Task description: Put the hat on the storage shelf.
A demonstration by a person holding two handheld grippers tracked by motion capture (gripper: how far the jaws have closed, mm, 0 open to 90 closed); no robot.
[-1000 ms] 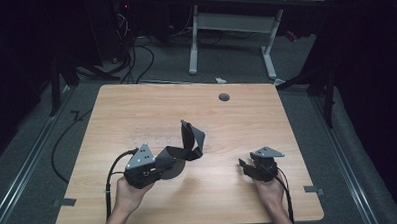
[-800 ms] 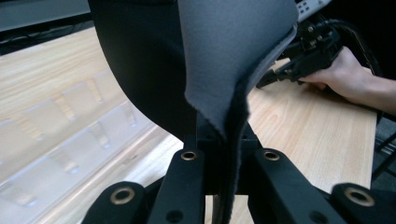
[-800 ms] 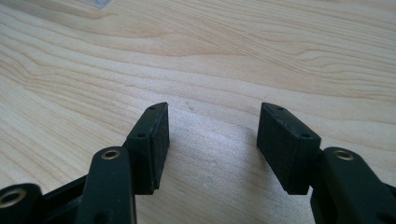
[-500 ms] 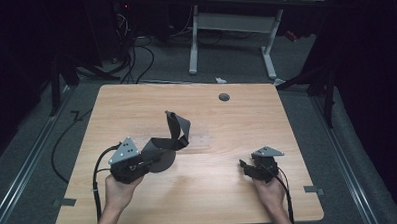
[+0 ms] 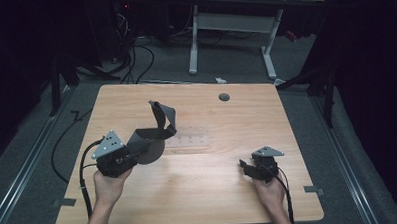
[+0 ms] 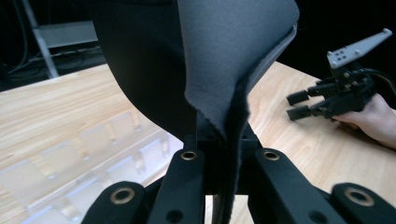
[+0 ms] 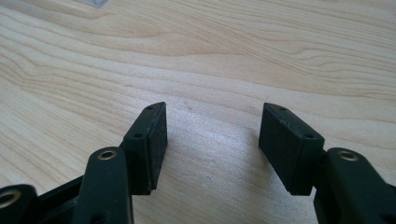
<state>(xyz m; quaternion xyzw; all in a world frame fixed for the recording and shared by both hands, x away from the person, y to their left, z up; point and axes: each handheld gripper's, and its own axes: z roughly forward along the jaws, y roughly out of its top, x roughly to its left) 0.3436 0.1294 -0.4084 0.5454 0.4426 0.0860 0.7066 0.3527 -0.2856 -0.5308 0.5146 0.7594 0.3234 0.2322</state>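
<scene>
Since a second ago my left hand-held gripper [image 5: 140,148] has drawn leftward, clamped on the limp dark grey fabric strap [image 5: 157,124], which curls up just beyond its jaws. Soft, light; grip an edge. Right hand-held gripper [image 5: 248,169] rests apart on the worktop [image 5: 214,201].

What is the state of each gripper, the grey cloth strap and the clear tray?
Left gripper: shut on the grey cloth strap.
Right gripper: open, fingers apart, holding nothing, low over the table.
Grey cloth strap: lifted, curled, hanging bent.
Clear tray: lying flat on the table.
</scene>
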